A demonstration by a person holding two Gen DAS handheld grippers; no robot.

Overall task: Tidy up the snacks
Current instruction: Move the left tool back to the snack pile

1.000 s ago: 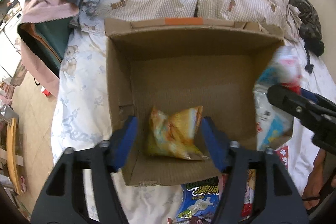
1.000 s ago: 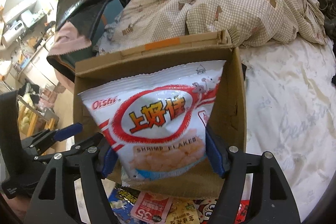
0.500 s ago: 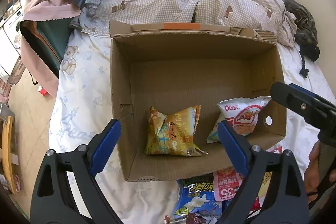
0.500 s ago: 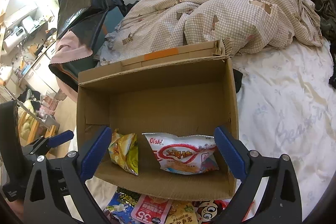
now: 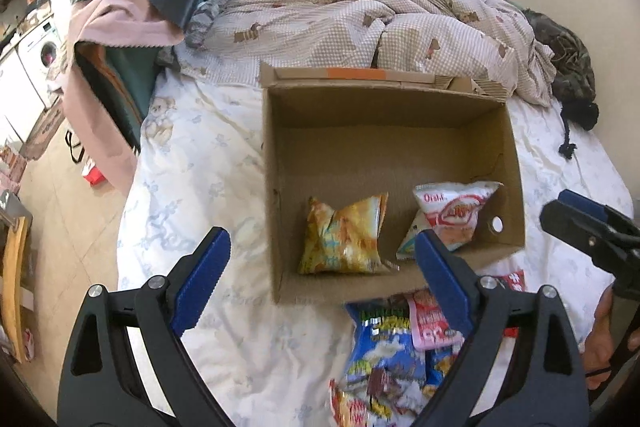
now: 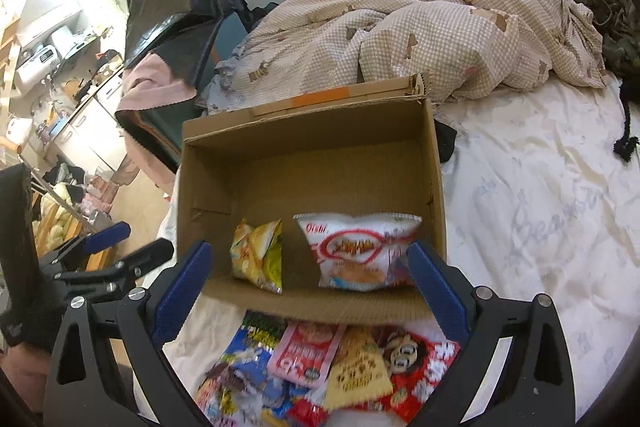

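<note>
An open cardboard box [image 5: 276,147] [image 6: 436,187] stands on the bed. Inside it, near the front wall, lie a yellow snack bag [image 5: 344,235] [image 6: 260,255] and a white and red Oishi shrimp flakes bag [image 5: 456,215] [image 6: 360,247]. My left gripper [image 5: 324,279] is open and empty, pulled back over the box's front edge. Wide open with nothing between its fingers, my right gripper [image 6: 308,287] hangs above the box's near rim. A pile of loose snack packets [image 5: 400,355] [image 6: 320,363] lies on the sheet in front of the box.
A rumpled checked duvet [image 5: 360,11] [image 6: 420,27] lies behind the box. The bed's left edge drops to a tiled floor [image 5: 60,211]. Dark clothing [image 5: 568,67] sits at the far right. White sheet [image 6: 540,207] spreads to the right of the box.
Both grippers opened and let go: the yellow bag and the Oishi bag now lie in the box. Both grippers then drew back and up, so more of the loose packet pile shows.
</note>
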